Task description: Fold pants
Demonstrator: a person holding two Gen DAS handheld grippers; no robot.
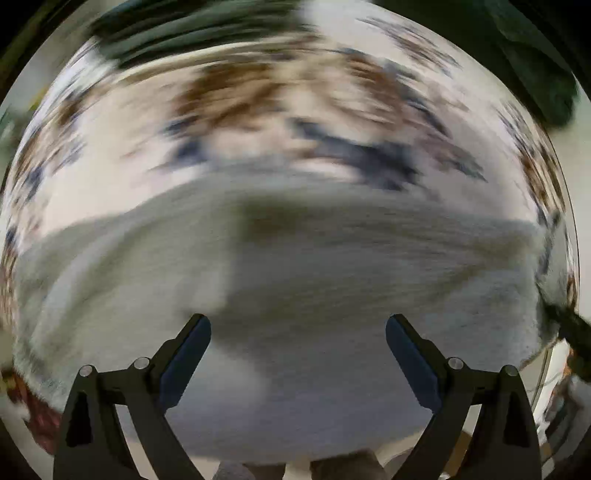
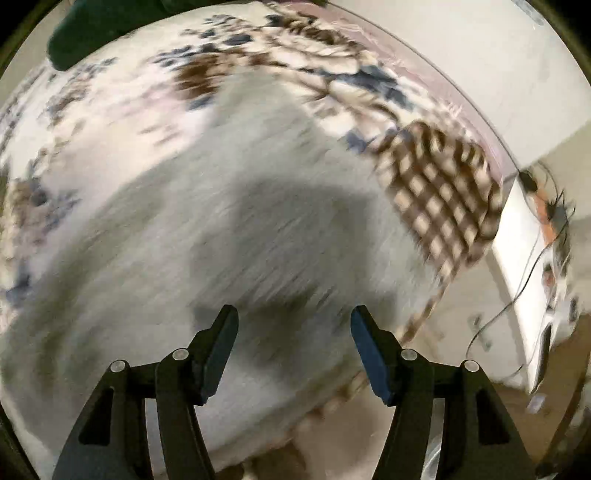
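The pants (image 1: 332, 266) are light grey and lie spread flat on a flower-patterned blanket (image 1: 240, 96). Both views are motion-blurred. My left gripper (image 1: 298, 326) is open and empty, hovering over the grey cloth, with a fold edge to its left. In the right wrist view the same grey pants (image 2: 221, 221) fill the middle. My right gripper (image 2: 294, 319) is open and empty above them, near the cloth's right edge. A dark shadow lies on the cloth ahead of each gripper.
A dark green item (image 1: 535, 66) lies at the far edge of the blanket, also in the right wrist view (image 2: 88, 33). The blanket's checked border (image 2: 439, 206) hangs at the bed's right side. A white unit with cables (image 2: 532, 266) stands beside the bed.
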